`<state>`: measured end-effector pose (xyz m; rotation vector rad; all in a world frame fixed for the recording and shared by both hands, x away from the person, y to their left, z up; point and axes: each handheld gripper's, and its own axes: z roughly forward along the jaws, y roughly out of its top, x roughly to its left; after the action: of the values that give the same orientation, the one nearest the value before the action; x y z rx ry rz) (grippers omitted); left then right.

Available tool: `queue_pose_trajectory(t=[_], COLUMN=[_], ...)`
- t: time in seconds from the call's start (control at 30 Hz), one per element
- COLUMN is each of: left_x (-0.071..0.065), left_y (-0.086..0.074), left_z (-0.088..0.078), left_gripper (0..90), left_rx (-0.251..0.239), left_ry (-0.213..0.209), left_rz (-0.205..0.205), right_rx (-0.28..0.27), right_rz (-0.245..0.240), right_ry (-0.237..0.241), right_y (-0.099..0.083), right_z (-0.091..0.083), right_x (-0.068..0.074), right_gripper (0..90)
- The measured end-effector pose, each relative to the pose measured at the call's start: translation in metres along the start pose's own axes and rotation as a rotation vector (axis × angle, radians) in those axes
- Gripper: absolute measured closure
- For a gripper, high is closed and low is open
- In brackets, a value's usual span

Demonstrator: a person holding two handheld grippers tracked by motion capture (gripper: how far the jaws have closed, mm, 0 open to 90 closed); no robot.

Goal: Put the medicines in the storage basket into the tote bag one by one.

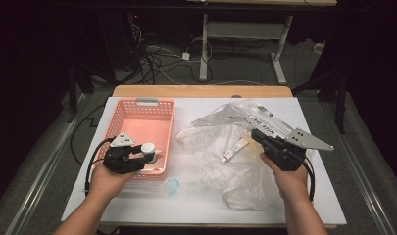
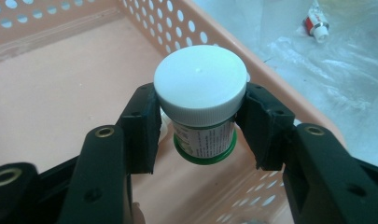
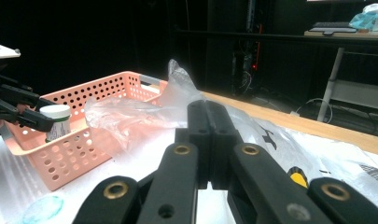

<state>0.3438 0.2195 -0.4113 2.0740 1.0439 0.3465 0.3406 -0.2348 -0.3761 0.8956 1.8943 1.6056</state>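
The left hand-held gripper half-open, pinches the white-capped jar over the pink basket's 5 o'clock corner; a loose pinch could drop it outside; the right hand-held gripper is closed, empty

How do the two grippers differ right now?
The left gripper has its jaws spread and clamped on a white-capped jar; the right gripper has its jaws pressed together, with no item seen between them. The left gripper hangs over the pink basket; the right gripper sits over the clear plastic bag. Both are black, two-jawed and hand-held.
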Motion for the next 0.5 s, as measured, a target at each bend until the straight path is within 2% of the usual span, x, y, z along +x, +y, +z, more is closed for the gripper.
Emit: queue_pose_trajectory(t=[0.2,0.33,0.5], left_x=[-0.006,-0.013,-0.027], left_y=[0.003,0.009,0.017], left_z=[-0.008,-0.016,-0.021], left_gripper=[49.5,49.6,49.6], left_rx=[-0.052,-0.088,-0.105], left_ry=[-0.018,-0.030,-0.061], left_rz=[-0.007,0.009,0.043], right_rx=[-0.002,-0.002,-0.001], right_rz=[0.006,0.007,0.007], right_ry=[-0.003,-0.004,-0.002], right_y=[0.000,0.000,0.000], right_z=[0.000,0.000,0.000], right_x=[0.000,0.000,0.000], right_gripper=[90.0,90.0,90.0])
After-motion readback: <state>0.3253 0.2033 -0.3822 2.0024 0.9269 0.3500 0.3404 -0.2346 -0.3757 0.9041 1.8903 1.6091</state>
